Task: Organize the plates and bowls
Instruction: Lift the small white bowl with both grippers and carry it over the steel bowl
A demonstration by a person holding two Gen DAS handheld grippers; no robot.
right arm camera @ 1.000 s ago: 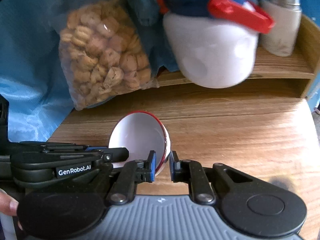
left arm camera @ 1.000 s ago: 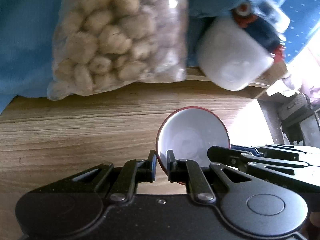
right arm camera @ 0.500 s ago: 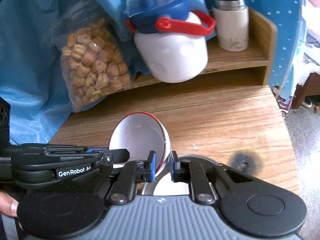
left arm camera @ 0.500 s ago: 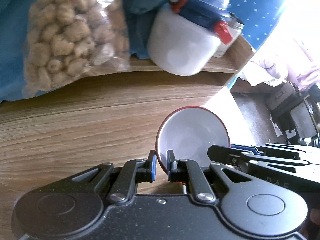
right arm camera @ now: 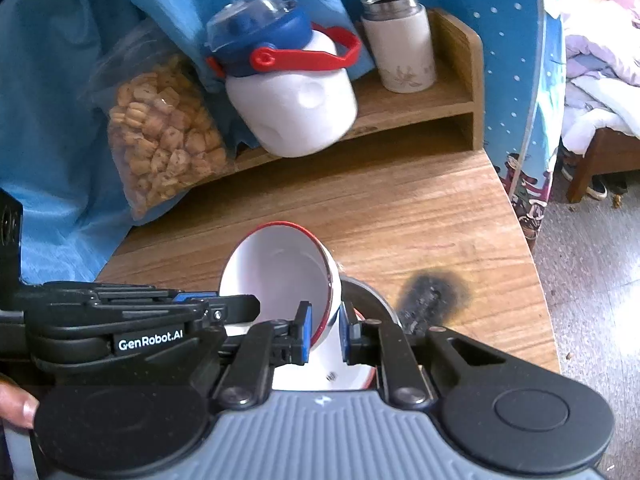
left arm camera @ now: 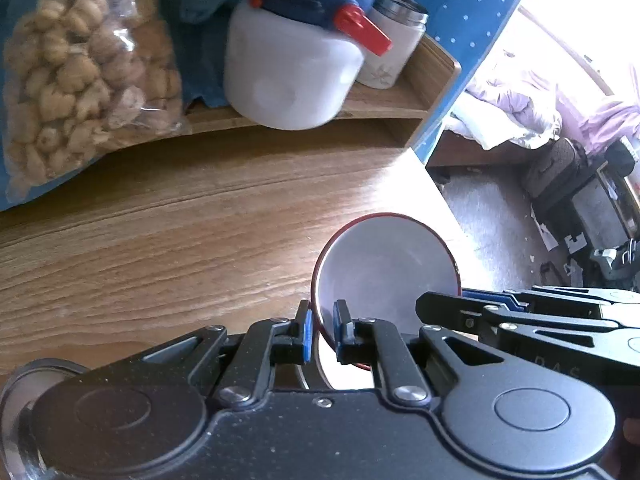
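Note:
A white bowl with a red rim (left arm camera: 384, 268) hangs tilted above the wooden table (left arm camera: 160, 240), held from both sides. My left gripper (left arm camera: 322, 332) is shut on its left rim. In the right wrist view the same bowl (right arm camera: 276, 276) has my right gripper (right arm camera: 326, 332) shut on its right rim and wall. Each gripper shows in the other's view: the right one (left arm camera: 440, 308) and the left one (right arm camera: 248, 304). Just beyond the bowl lies a curved steel rim (right arm camera: 368, 292); I cannot tell whether it is a plate or a bowl.
A bag of snacks (right arm camera: 160, 132) leans on blue cloth at the back. On a low wooden shelf (right arm camera: 452, 92) stand a white jar with a blue lid (right arm camera: 296, 108) and a white flask (right arm camera: 400, 48). A burnt mark (right arm camera: 432, 292) lies near the table's right edge.
Both grippers carried the bowl to the right along the table and slightly up. The jar and bag slid left in view, and the steel rim and table edge appeared.

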